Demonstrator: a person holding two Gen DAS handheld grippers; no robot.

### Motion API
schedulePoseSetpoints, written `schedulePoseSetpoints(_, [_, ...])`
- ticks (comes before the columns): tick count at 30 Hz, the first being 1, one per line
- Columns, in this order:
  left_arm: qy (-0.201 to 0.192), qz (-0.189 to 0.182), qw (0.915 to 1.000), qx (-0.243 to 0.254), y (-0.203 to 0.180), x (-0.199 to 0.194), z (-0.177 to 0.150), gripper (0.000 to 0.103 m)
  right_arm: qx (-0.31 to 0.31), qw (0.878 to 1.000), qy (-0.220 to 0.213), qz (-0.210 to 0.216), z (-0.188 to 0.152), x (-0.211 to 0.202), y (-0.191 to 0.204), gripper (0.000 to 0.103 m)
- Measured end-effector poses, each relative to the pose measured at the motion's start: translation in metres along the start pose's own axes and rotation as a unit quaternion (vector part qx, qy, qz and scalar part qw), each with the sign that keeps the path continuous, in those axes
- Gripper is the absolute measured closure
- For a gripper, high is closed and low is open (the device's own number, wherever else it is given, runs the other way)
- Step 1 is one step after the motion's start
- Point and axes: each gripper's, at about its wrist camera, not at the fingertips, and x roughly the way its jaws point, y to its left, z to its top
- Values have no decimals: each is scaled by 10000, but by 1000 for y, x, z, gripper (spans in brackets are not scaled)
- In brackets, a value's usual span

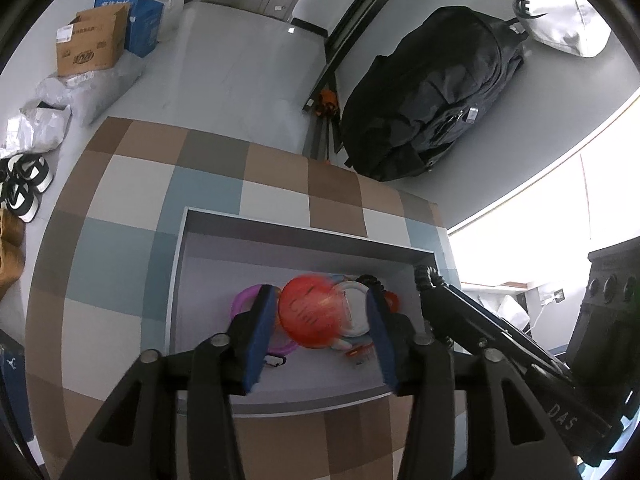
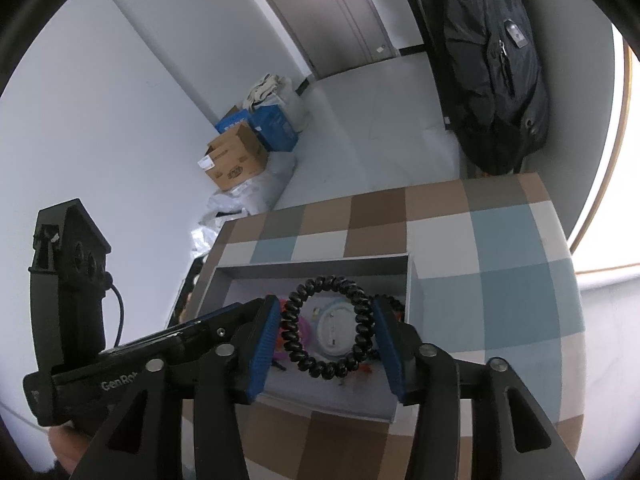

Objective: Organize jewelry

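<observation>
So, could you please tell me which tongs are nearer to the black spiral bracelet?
Right. The right tongs bracket the black spiral bracelet between their pads. The left tongs sit beside it, around the orange disc in the grey box.

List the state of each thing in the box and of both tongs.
Left tongs: closed on the orange disc.
Right tongs: closed on the black coil bracelet.
Orange disc: gripped, blurred.
Black coil bracelet: gripped, upright.
Box: lidless, holds jewelry.
Purple ring: lying in box.

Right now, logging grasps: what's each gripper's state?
Left gripper: shut on the red disc.
Right gripper: shut on the black coil bracelet.
</observation>
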Motion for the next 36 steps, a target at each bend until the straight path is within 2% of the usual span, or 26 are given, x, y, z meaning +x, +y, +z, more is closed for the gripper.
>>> schedulePoseSetpoints(2, [-59, 17, 10000, -56, 1, -2, 0, 43, 48, 10000, -31, 27, 1, -1, -2, 50])
schedulePoseSetpoints(5, [-167, -18, 9998, -61, 2, -6, 2, 38, 152, 9998, -119, 84, 3, -5, -5, 39])
schedulePoseSetpoints(12, [-290, 151, 9995, -1, 1, -10, 3, 37, 211, 9994, -262, -1, 4, -14, -9, 24])
schedulePoseSetpoints(24, [-746, 812, 9930, 435, -14, -28, -4, 36, 17, 9994, -286, -178, -3, -27, -10, 16])
schedulePoseSetpoints(27, [-909, 938, 9900, 537, -20, -35, -7, 35, -62, 9989, -414, -206, -7, -36, -9, 12])
schedulePoseSetpoints(29, [-1015, 1003, 9880, 583, -23, -41, -9, 30, -106, 9984, -536, -169, -9, -44, -7, 8])
schedulePoseSetpoints(33, [-1242, 1108, 9834, 719, -30, -51, -15, 27, -321, 9953, -904, -98, -15, -65, 0, 0])
schedulePoseSetpoints(36, [-1431, 1113, 9801, 814, -35, -59, -20, 27, -499, 9916, -1185, -141, -20, -77, 7, 0])
